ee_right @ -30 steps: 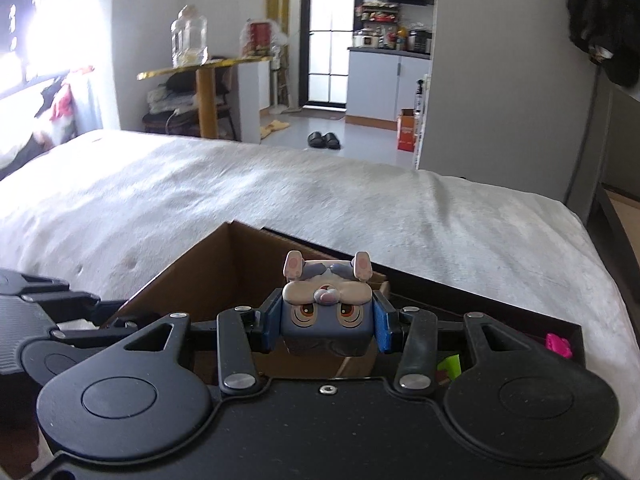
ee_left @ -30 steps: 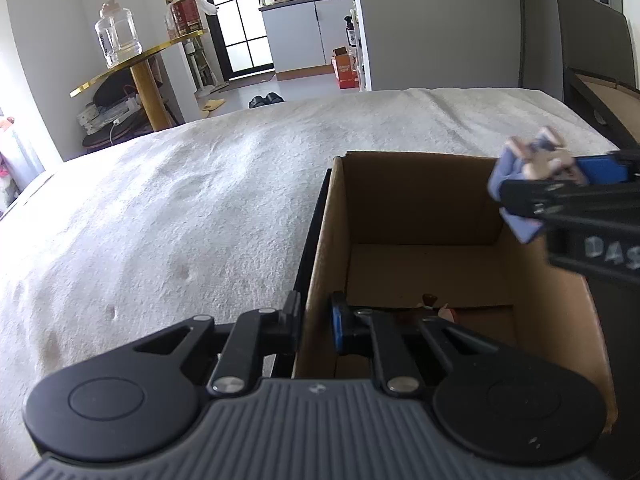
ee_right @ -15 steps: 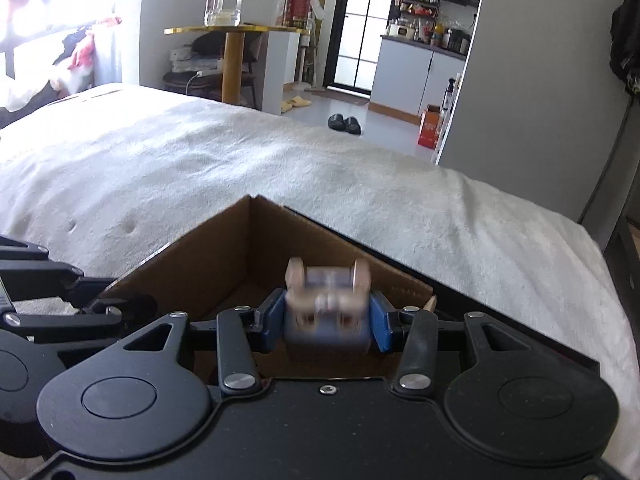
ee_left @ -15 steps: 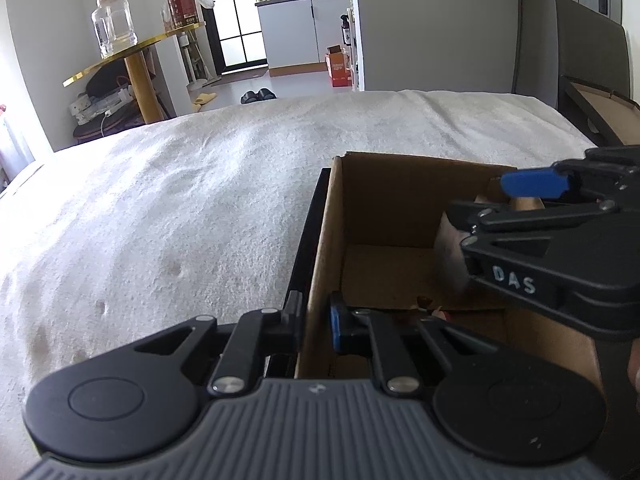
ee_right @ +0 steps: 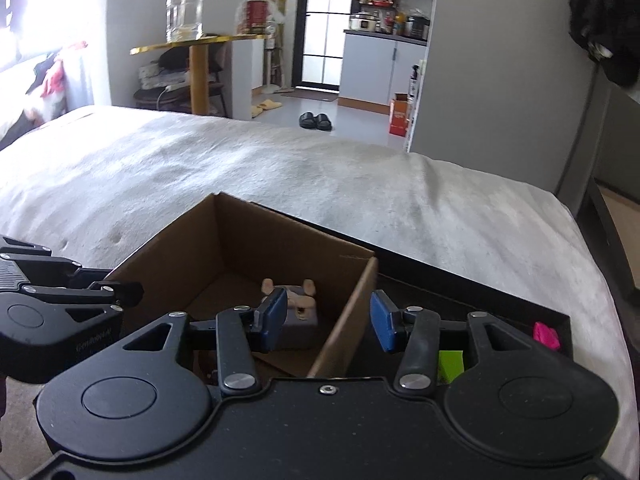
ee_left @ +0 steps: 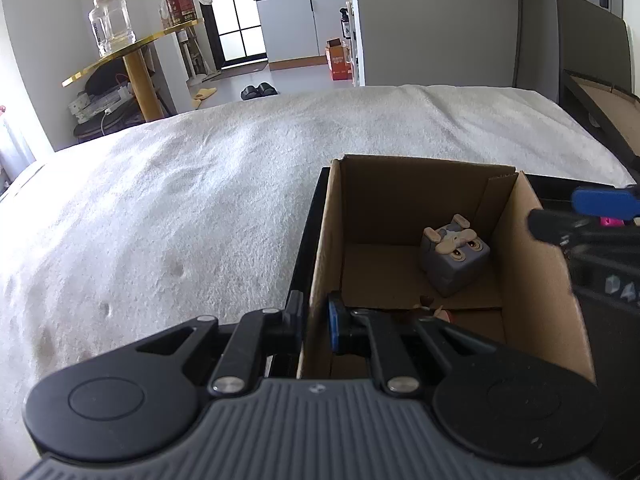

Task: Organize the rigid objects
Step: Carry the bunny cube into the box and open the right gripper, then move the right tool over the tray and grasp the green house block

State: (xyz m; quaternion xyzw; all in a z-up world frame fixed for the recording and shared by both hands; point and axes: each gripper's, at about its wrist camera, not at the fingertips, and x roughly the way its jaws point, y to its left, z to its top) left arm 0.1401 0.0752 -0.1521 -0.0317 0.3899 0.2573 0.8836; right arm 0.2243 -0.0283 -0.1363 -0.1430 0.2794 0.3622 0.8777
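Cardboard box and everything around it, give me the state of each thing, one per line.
Cardboard box: open-topped, its left wall clamped.
Bunny cube toy: released, lying tilted on the box floor.
Left tool: shut on the box wall.
Right tool: jaws opening, nothing gripped, straddling the box's right wall.
Black tray: holds pink and green items.

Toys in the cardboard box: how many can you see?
2. A grey cube-shaped rabbit toy lies on the box floor near the far right corner; a second toy peeks out behind the left gripper, mostly hidden.
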